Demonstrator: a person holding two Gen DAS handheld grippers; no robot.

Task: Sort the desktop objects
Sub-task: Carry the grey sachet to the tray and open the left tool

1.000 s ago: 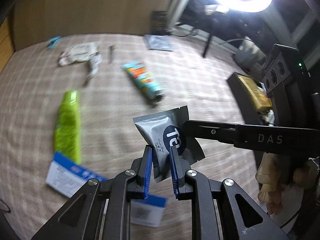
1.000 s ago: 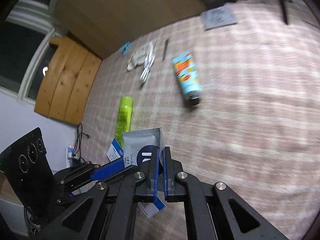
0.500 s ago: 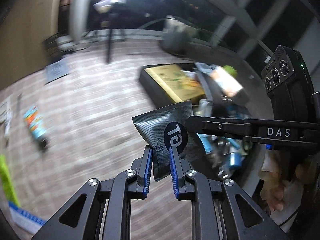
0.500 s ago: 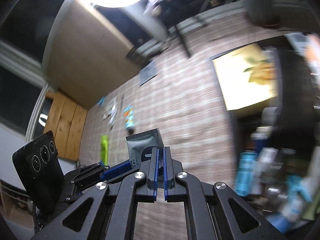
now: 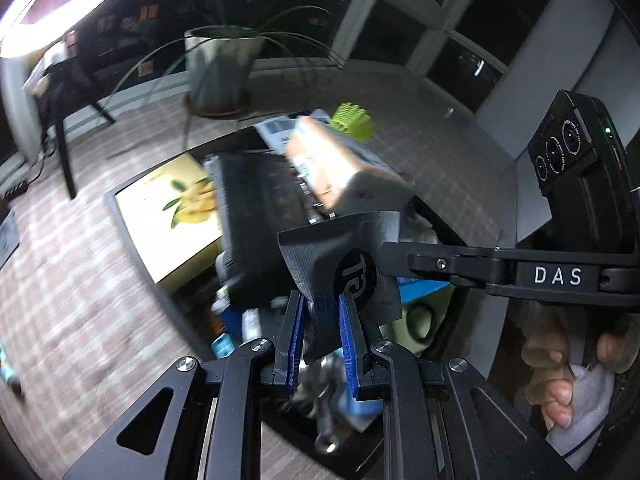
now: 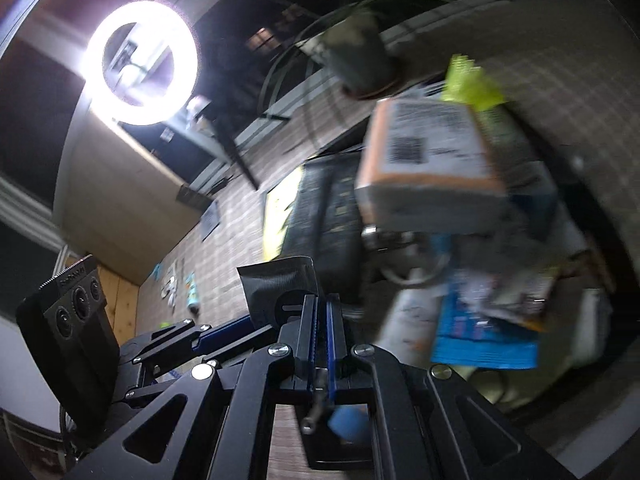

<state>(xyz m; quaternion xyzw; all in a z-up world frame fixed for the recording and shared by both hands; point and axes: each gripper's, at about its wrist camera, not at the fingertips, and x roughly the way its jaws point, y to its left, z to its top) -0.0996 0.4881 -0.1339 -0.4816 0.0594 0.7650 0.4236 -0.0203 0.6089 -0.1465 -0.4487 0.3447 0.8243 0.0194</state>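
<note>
A grey foil sachet [image 5: 340,256] with a dark round logo hangs in the air, held from two sides. My left gripper [image 5: 320,300] is shut on its lower part with the blue pads. From the right, my right gripper [image 5: 384,248] reaches in and pinches the sachet's right edge. In the right wrist view the sachet [image 6: 276,280] stands up just beyond my shut right gripper [image 6: 321,300], and the left gripper [image 6: 248,322] comes in from the lower left. Below the sachet lies an open black box [image 5: 132,236] crowded with sorted things.
The box holds a yellow flower-print pack [image 5: 172,208], a flat black item [image 5: 248,216], an orange-edged carton [image 5: 332,160], a lime-green piece [image 5: 352,120] and a blue packet [image 6: 480,340]. A potted plant [image 5: 218,68] stands behind. A ring light [image 6: 142,64] glares. A person's hand [image 5: 560,360] grips the right handle.
Both grippers have carried the sachet sideways, away from the loose items on the checked cloth, to above the black box. Both wrists rolled. The two grips are unchanged.
</note>
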